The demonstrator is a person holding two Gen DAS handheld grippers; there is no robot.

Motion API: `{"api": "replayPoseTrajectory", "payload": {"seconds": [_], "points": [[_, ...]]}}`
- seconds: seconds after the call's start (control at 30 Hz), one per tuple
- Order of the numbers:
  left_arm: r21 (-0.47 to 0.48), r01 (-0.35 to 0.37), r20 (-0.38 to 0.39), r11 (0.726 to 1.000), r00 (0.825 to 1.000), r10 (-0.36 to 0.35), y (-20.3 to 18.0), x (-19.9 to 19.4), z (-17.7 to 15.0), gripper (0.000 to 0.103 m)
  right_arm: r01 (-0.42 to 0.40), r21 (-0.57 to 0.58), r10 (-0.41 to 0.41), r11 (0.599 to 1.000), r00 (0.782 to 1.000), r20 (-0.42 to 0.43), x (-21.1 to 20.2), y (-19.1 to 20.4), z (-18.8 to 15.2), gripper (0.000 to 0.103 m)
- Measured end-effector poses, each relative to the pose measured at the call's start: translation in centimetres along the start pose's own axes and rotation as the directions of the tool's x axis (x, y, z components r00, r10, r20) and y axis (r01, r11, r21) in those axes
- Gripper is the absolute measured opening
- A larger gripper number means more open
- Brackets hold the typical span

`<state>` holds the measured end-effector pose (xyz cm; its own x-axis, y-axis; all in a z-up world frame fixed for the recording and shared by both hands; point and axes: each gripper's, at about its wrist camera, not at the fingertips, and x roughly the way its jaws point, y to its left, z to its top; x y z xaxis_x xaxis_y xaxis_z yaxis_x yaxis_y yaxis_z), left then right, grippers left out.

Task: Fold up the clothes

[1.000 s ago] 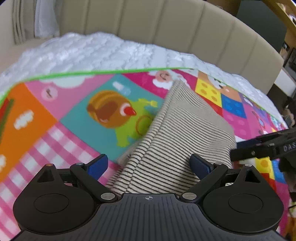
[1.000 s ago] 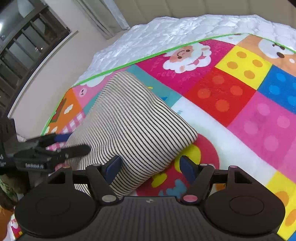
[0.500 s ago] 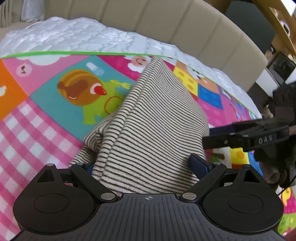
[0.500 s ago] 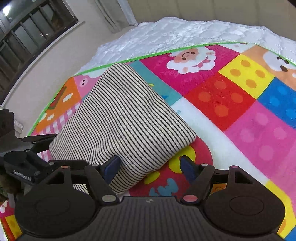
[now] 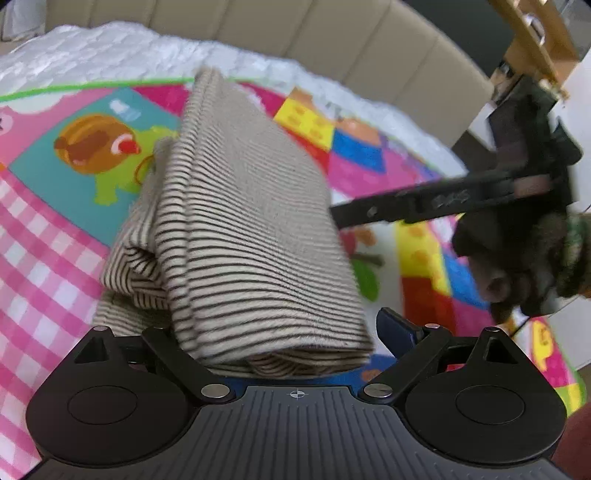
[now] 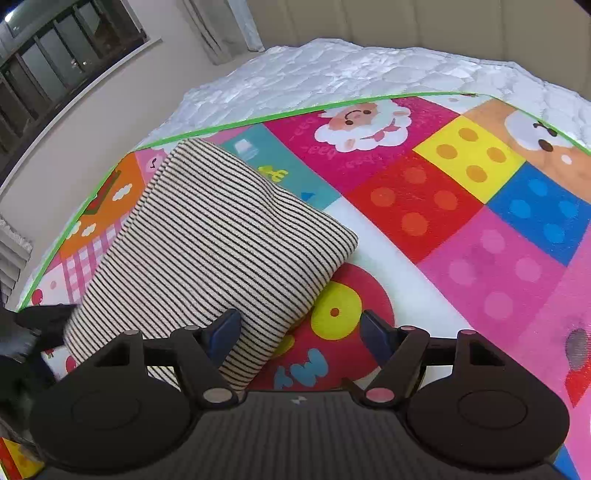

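Observation:
A folded beige garment with thin black stripes (image 5: 236, 229) lies on the colourful play mat (image 5: 55, 229). In the left wrist view its near end fills the gap between my left gripper's (image 5: 280, 332) open jaws and hides the left blue pad; the right pad (image 5: 397, 328) shows. The right gripper's black arm (image 5: 436, 201) reaches in beside the garment's right edge. In the right wrist view the garment (image 6: 207, 251) lies left of centre. My right gripper (image 6: 299, 328) is open, with its left pad (image 6: 225, 328) over the garment's near corner and its right pad over the mat (image 6: 480, 258).
The mat lies on a white quilted mattress (image 6: 332, 74) with a beige padded headboard (image 5: 332, 37) behind. A wall with a window (image 6: 55, 66) is on the left in the right wrist view. Wooden furniture (image 5: 535, 33) stands past the bed's right end.
My left gripper has pushed forward onto the garment's near end, which now bulges up between its jaws. The right gripper has shifted a little along the garment's right side.

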<state>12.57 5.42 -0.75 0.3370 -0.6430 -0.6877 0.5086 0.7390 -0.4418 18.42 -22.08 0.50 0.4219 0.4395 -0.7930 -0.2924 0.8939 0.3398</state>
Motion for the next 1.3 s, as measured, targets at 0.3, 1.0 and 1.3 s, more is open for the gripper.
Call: {"api": "replayPoseTrajectory", "payload": {"seconds": [0.3, 1.0, 1.3], "points": [[-0.156, -0.124, 0.251, 0.980, 0.954, 0.161, 3.5, -6.1, 2.4, 0.099, -0.037, 0.097, 0.039, 0.995, 0.999, -0.026, 0.4, -1.0, -0.5, 0.079], [-0.100, -0.211, 0.093, 0.972, 0.971, 0.220, 2.2, 1.5, 1.2, 0.094, -0.083, 0.117, 0.089, 0.990, 0.995, -0.045, 1.4, -2.1, -0.9, 0.080], [-0.139, -0.161, 0.059, 0.977, 0.984, 0.171, -0.2, 1.0, -0.2, 0.088, -0.015, -0.053, 0.015, 0.998, 1.000, 0.003, 0.8, -1.0, 0.3, 0.072]]}}
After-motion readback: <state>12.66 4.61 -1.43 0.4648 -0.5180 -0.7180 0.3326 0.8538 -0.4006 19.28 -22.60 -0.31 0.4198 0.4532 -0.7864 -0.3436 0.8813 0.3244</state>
